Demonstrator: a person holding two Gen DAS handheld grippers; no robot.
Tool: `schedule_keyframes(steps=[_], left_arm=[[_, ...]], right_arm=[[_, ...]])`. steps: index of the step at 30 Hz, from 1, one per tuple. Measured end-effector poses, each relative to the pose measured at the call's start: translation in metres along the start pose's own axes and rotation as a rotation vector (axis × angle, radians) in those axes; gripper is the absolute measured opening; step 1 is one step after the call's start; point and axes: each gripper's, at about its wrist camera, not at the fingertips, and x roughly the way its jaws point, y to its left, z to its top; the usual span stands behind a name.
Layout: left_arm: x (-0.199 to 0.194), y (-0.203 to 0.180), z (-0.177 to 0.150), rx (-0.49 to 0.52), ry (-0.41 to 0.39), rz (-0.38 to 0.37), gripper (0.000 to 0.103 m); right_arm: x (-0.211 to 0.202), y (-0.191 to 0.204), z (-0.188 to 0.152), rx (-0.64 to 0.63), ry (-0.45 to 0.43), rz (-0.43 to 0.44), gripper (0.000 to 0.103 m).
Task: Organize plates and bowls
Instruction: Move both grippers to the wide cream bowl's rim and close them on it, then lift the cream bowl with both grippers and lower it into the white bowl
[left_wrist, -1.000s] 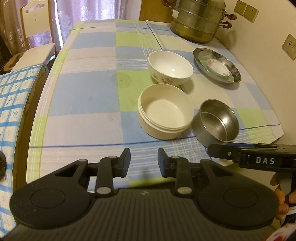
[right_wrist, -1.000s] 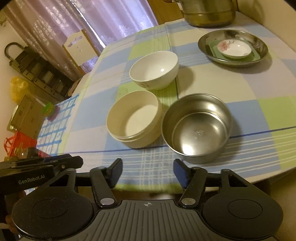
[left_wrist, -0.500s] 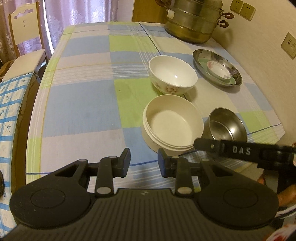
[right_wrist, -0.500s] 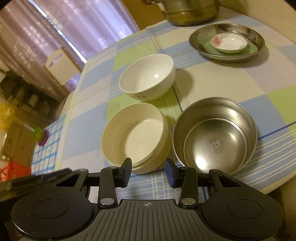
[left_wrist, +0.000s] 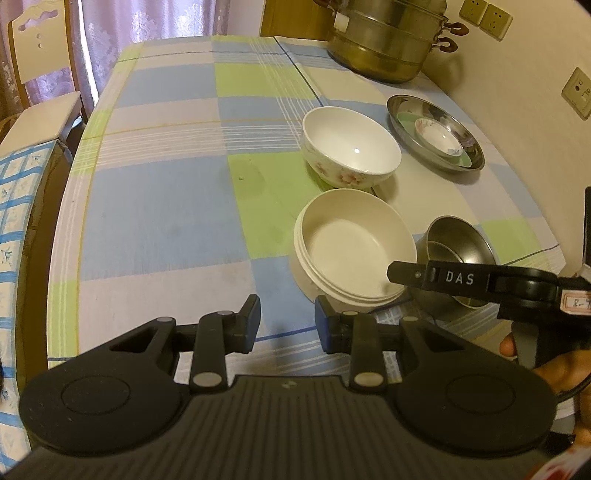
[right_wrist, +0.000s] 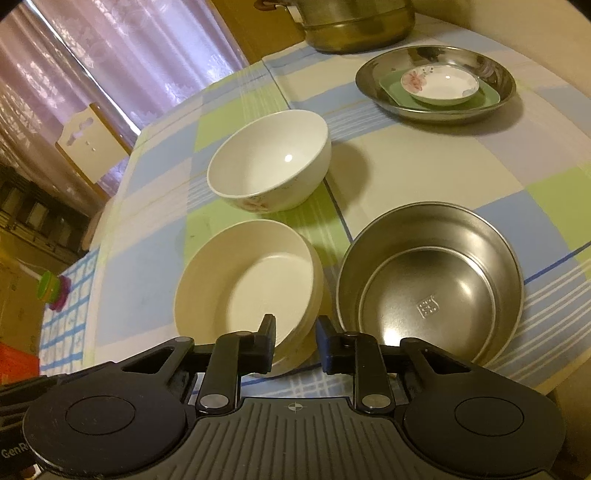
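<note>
A cream bowl (right_wrist: 251, 280) sits near the table's front edge, next to a steel bowl (right_wrist: 432, 280); behind them stands a white flowered bowl (right_wrist: 269, 162). A steel plate (right_wrist: 436, 81) at the back right holds a green plate and a small flowered dish. My right gripper (right_wrist: 294, 341) is open, its fingers straddling the cream bowl's near rim, one fingertip inside, one outside. My left gripper (left_wrist: 286, 321) is open and empty, just left of the cream bowl (left_wrist: 354, 247). The right gripper's arm (left_wrist: 461, 277) crosses in front of the steel bowl (left_wrist: 460, 251).
A large brass steamer pot (left_wrist: 384, 37) stands at the table's far right by the wall. A checked tablecloth (left_wrist: 166, 184) covers the table. A white chair (left_wrist: 40, 74) stands at the far left. A second table with a blue-checked cloth (left_wrist: 14, 221) is on the left.
My right gripper moved forward and left from the steel bowl to the cream bowl's rim, and its jaws narrowed. My left gripper moved forward over the table.
</note>
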Motion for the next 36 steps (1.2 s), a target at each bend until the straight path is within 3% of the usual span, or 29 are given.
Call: schedule_keyframes(steps=[6, 14, 24, 27, 29, 36], left_arm=[[0.003, 0.003, 0.005, -0.003, 0.001, -0.021, 0.029], [0.013, 0.003, 0.016, 0.001, -0.003, -0.040, 0.029], [0.047, 0.009, 0.031, -0.004, 0.028, -0.028, 0.027], [0.052, 0.010, 0.030, -0.008, 0.030, -0.036, 0.023], [0.055, 0.009, 0.031, -0.002, 0.029, -0.054, 0.015], [0.056, 0.005, 0.032, 0.019, 0.028, -0.041, 0.015]], right_arm=[[0.003, 0.007, 0.003, -0.088, 0.014, -0.011, 0.023], [0.011, 0.020, 0.009, -0.295, 0.054, 0.003, 0.023], [0.018, 0.023, 0.015, -0.315, 0.064, -0.016, 0.022], [0.018, 0.023, 0.015, -0.321, 0.061, -0.018, 0.022], [0.019, 0.023, 0.015, -0.326, 0.059, -0.018, 0.022], [0.019, 0.021, 0.018, -0.320, 0.065, -0.009, 0.020]])
